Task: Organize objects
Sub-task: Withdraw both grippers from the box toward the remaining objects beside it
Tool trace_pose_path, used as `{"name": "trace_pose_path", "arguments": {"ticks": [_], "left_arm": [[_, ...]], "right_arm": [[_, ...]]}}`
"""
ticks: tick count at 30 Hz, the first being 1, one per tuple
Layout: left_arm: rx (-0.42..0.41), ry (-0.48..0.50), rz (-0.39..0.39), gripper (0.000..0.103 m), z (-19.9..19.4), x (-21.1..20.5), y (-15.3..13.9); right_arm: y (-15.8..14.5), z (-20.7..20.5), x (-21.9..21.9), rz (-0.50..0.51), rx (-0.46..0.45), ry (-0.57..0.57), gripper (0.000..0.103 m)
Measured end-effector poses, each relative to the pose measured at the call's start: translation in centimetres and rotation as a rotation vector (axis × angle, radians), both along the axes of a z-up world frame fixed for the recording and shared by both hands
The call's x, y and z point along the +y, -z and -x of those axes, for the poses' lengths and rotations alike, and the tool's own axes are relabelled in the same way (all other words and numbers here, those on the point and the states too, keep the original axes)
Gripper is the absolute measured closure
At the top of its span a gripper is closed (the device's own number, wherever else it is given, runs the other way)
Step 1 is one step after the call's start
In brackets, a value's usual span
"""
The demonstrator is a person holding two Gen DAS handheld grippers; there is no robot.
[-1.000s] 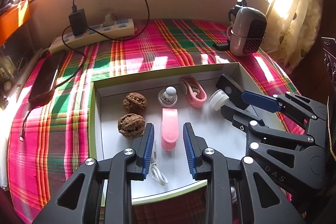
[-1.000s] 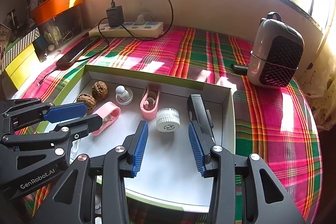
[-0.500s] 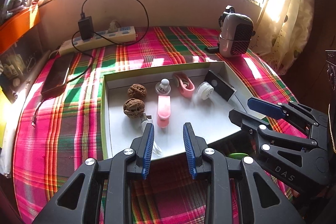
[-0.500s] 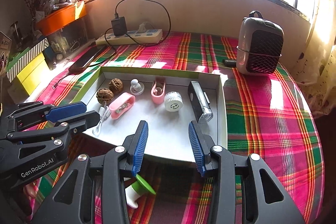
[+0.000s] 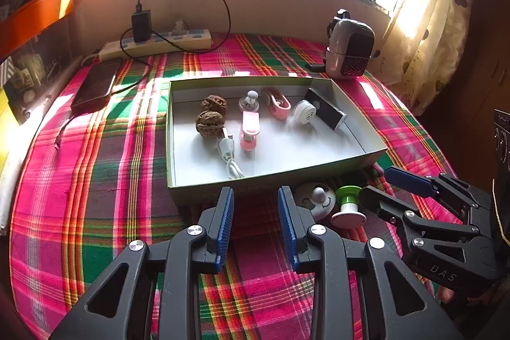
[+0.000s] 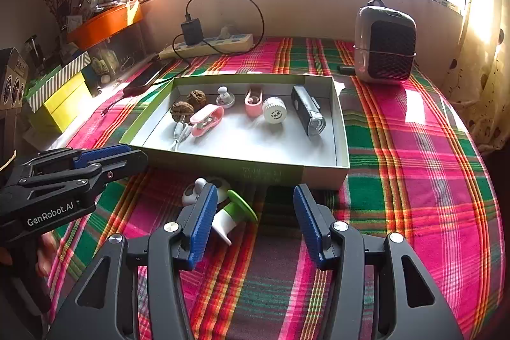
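Observation:
A green-walled box (image 5: 318, 169) (image 6: 223, 164) on the plaid cloth holds two walnuts (image 5: 208, 123), a pink clip (image 5: 249, 129), a white cap (image 6: 274, 113), a black and silver device (image 6: 307, 110) and a white cable (image 5: 229, 155). In front of it lie a white round knobbed piece (image 5: 315, 201) and a green-and-white spool (image 5: 347, 206) (image 6: 234, 212). My left gripper (image 5: 255, 196) (image 6: 134, 152) is open and empty before the box wall. My right gripper (image 6: 254, 190) (image 5: 374, 182) is opening its jaws, with the spool lying beside the left finger, unpressed.
A small heater (image 6: 384, 47) stands at the back right, a power strip (image 5: 159, 43) with a charger along the back wall, and a phone (image 5: 95, 83) at the left. Yellow boxes (image 6: 63, 97) and shelf clutter line the left side. A curtain hangs at the right.
Both grippers have drawn back from over the box to the cloth in front of it. The right jaws have widened. The knobbed piece and the spool have come into view.

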State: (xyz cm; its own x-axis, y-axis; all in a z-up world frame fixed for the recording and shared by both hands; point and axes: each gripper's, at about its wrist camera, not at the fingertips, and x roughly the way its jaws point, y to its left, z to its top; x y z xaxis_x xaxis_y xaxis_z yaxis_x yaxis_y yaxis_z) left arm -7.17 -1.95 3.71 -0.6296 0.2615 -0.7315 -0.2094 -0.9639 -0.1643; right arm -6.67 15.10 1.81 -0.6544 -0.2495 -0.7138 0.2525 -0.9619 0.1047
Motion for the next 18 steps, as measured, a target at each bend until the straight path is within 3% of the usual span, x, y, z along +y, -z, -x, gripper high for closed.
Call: {"name": "trace_pose_path", "arguments": {"ticks": [18], "left_arm": [[-0.047,0.008,-0.021,0.076,-0.2,-0.9,1.8]], "right_arm": [[2.0,0.0,-1.7,-0.035,-0.032,-0.034,0.048]]}}
